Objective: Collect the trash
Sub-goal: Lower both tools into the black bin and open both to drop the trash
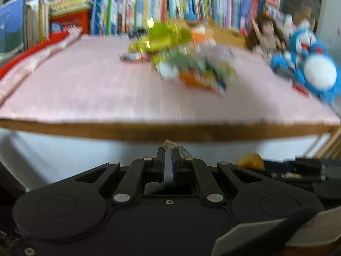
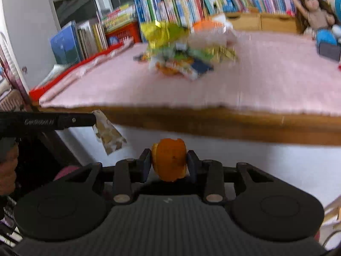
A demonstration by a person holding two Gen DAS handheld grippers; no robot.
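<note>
A crumpled pale wrapper, tan-blotched and creased, is pinched in the left gripper, whose jaws are drawn almost together on it; in the left wrist view only a small frayed tip of it is seen above the fingertips, the rest being hidden behind the fingers, while in the right wrist view it is seen hanging from the tip, below the near edge of the counter. A piece of orange peel, curled, glossy and darker at its lower edge, is clamped between the jaws of the right gripper, also held short of the counter's front edge. On the pink cloth that covers the counter, a pile of wrappers in yellow-green, orange, white and blue is lying toward the far side; it is smeared by blur, so single pieces cannot be told apart. Behind it a row of books is lined up, and at the right a doll and a blue and white plush toy are seen, the toy cut off by the frame edge in the right wrist view.
</note>
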